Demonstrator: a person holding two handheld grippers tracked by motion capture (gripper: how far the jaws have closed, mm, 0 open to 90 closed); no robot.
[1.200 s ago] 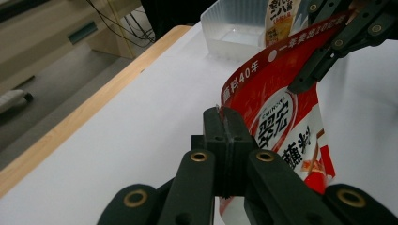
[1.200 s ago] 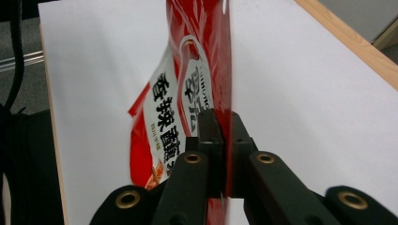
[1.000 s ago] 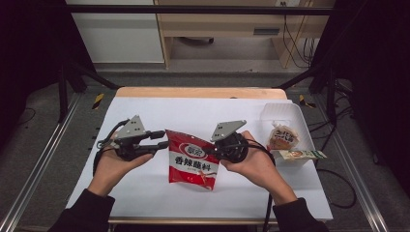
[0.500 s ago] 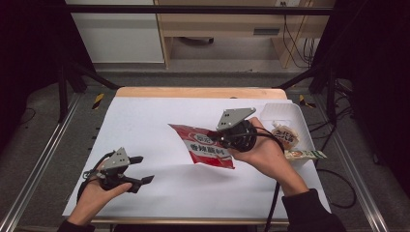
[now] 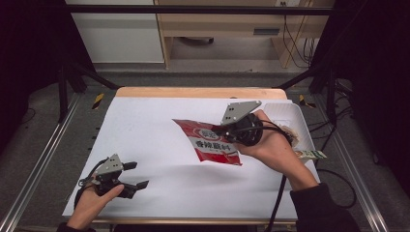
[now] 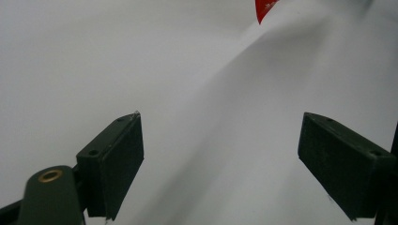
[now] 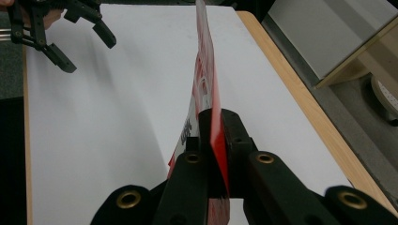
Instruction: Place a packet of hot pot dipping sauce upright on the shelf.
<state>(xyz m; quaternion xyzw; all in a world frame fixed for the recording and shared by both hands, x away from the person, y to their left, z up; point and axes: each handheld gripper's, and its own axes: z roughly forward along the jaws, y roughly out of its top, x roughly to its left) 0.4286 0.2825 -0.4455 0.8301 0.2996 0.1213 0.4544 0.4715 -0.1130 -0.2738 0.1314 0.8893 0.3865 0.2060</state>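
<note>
High view, right gripper (image 5: 223,129) at centre clamping a red packet (image 5: 210,142) above the bench (image 5: 159,121), left gripper (image 5: 134,175) at lower left, jaws just opening, holding nothing.

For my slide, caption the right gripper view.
Right gripper clamps a red seasoning packet edge-on above the white table.
</note>
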